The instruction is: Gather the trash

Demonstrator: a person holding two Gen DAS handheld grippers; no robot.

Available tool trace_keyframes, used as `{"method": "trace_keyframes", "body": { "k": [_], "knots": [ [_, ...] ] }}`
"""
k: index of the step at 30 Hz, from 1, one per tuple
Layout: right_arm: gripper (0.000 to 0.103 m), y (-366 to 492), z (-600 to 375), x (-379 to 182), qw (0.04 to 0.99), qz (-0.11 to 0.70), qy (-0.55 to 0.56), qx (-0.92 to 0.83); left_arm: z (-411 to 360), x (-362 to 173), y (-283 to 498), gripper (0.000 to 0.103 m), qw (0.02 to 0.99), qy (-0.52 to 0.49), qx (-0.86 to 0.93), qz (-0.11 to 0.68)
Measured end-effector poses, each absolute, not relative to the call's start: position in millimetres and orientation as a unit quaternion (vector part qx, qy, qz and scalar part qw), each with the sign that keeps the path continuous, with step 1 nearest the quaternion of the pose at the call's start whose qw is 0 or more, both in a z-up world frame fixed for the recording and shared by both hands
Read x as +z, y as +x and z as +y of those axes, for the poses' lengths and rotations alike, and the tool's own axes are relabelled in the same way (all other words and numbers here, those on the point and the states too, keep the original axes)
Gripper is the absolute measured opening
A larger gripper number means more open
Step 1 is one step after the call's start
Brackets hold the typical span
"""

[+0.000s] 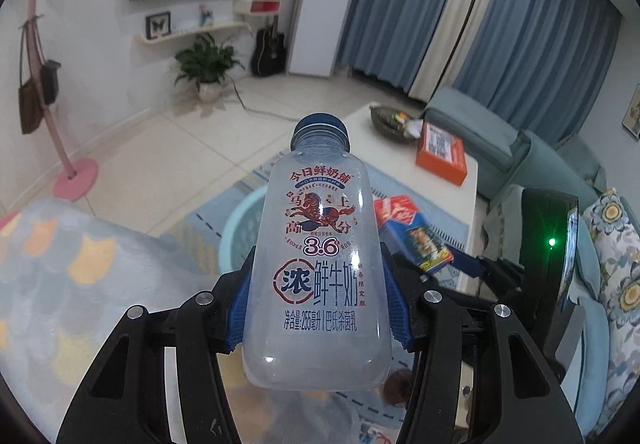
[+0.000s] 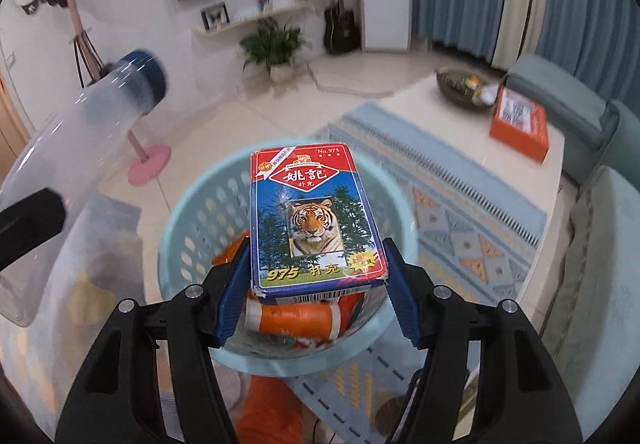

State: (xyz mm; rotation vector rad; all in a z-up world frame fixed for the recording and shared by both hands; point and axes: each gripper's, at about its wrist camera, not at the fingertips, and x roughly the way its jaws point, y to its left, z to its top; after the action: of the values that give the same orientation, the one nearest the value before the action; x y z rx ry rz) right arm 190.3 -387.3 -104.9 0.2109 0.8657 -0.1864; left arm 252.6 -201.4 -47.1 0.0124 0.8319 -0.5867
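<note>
Clear bottle with blue cap, tiger-printed blue-red box, pale-blue basket.

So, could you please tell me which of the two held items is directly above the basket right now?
The card box in the right gripper: it hangs over the blue basket, whereas the bottle in the left gripper is off to the side.

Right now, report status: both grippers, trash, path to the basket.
Left gripper shut on empty milk bottle. Right gripper shut on playing-card box, above light-blue basket. Nothing in the way.
</note>
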Motion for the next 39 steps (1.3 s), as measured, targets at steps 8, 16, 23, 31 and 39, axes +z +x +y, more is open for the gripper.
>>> {"method": "trace_keyframes", "body": {
  "k": [8,16,23,31,39],
  "knots": [
    [0.06,198.4,-394.5,-129.9,0.88,0.446,0.144,-0.081,-205.2,-66.8,268.0,0.073,0.865,-0.006,-0.277,0.418],
    [0.06,176.6,-386.7,-117.3,0.882,0.439,0.16,-0.052,-177.7,-54.1,242.6,0.073,0.873,-0.029,-0.276,0.401],
    [0.069,145.3,-350.7,-77.1,0.902,0.407,0.144,-0.019,-129.1,-33.1,193.4,0.079,0.895,-0.062,-0.252,0.363],
    [0.073,94.5,-304.3,-36.2,0.933,0.341,0.113,-0.004,-84.1,-17.2,133.7,0.084,0.932,-0.071,-0.18,0.306],
    [0.073,47.1,-269.1,-19.4,0.964,0.254,0.067,-0.032,-55.4,-28.0,97.1,0.086,0.967,-0.03,-0.086,0.237]
  ]
}}
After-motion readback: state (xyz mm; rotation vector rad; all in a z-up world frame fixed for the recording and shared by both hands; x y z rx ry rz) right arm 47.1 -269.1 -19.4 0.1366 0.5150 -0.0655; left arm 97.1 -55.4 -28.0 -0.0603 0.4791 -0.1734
